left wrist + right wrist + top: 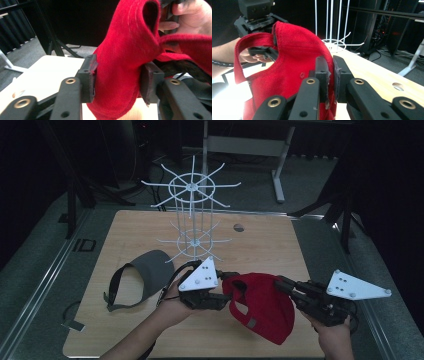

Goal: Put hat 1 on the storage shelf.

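A red cap [260, 305] is held up in front of the white wire rack [192, 215], between two grippers. The right gripper [330, 75] has its jaws together, pinching the cap's fabric. The left gripper [117, 80] has its jaws apart, with a fold of the cap between them. The cap is lifted but not yet hung on the rack; a grey visor [142, 275] lies left of the rack, untouched.
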`<state>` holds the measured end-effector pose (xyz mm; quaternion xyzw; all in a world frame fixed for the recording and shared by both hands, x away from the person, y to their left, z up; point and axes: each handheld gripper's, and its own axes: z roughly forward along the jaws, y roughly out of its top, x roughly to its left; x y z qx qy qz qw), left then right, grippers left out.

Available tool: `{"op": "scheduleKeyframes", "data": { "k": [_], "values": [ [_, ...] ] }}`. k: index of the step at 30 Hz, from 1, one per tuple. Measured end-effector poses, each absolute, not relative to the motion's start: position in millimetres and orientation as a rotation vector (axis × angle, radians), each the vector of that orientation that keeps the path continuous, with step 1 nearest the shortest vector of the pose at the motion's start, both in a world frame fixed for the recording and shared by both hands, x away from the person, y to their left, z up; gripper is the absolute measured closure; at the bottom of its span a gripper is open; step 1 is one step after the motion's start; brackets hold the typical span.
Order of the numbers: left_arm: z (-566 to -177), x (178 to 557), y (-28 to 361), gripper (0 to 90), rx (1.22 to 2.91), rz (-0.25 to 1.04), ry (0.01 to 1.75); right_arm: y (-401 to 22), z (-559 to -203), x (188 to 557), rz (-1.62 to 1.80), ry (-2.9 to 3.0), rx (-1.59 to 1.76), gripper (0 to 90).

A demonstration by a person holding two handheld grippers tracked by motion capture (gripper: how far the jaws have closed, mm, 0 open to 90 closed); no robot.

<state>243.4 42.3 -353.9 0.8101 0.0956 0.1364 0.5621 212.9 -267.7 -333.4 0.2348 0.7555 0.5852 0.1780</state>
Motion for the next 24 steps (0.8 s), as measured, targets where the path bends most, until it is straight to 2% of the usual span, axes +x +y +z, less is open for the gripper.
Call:
{"op": "scheduleKeyframes", "data": {
  "k": [14, 24],
  "values": [
    [-363.8, 234.9, 73.5, 49.5, 1.861, 0.344, 0.318, -268.7, -328.8, 210.0, 1.683, 2.113, 0.664, 83.7],
    [-389.5, 233.8, 93.2, 48.5, 1.884, 0.344, 0.361, -283.9, -323.8, 212.6, 1.673, 2.037, 0.745, 83.7]
  ]
}}
